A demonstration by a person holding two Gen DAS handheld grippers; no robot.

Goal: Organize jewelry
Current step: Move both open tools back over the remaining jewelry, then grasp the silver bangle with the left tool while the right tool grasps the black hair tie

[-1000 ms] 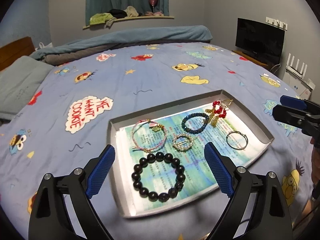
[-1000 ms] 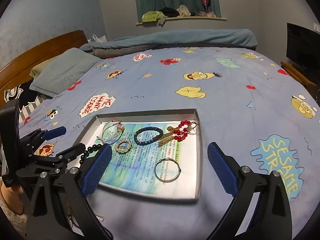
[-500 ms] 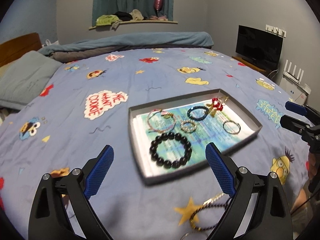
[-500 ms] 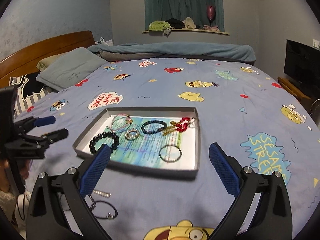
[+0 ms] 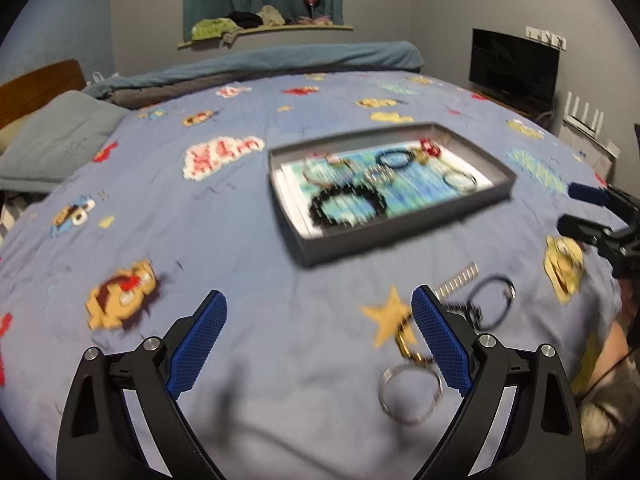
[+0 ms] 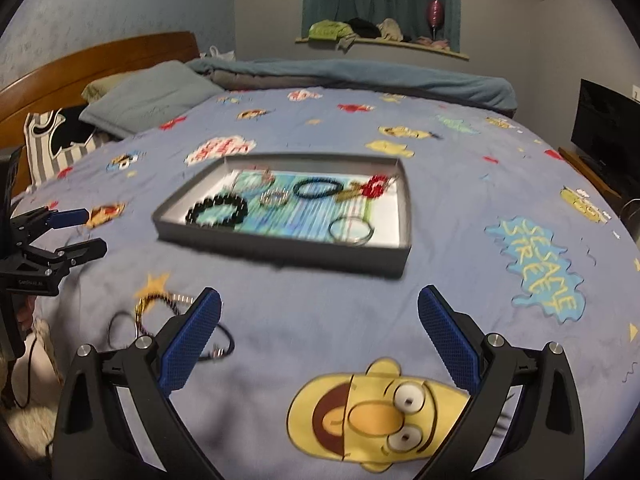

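A grey tray (image 5: 400, 236) (image 6: 280, 250) lies on the blue bed cover. It holds a black bead bracelet (image 5: 346, 206) (image 6: 218, 210), a dark blue bracelet (image 6: 318, 189), a red bead piece (image 6: 374, 186), a silver ring bangle (image 6: 351, 231) and others. Loose jewelry lies nearer: a silver bangle (image 5: 412, 394), a black cord bracelet (image 5: 490, 306) (image 6: 222, 346) and a gold chain (image 5: 406, 338) (image 6: 150, 306). My left gripper (image 5: 318, 344) is open and empty, pulled back from the tray. My right gripper (image 6: 320, 340) is open and empty too.
The bed cover (image 6: 320, 300) has cartoon prints. A grey pillow (image 6: 144, 98) and wooden headboard (image 6: 100, 56) are at the far left. A folded blanket (image 5: 260, 60) lies across the far side. A television (image 5: 514, 66) stands at the right.
Both grippers have drawn back and away from the tray, which now looks smaller and farther. The loose jewelry near the bed's front edge has come into view.
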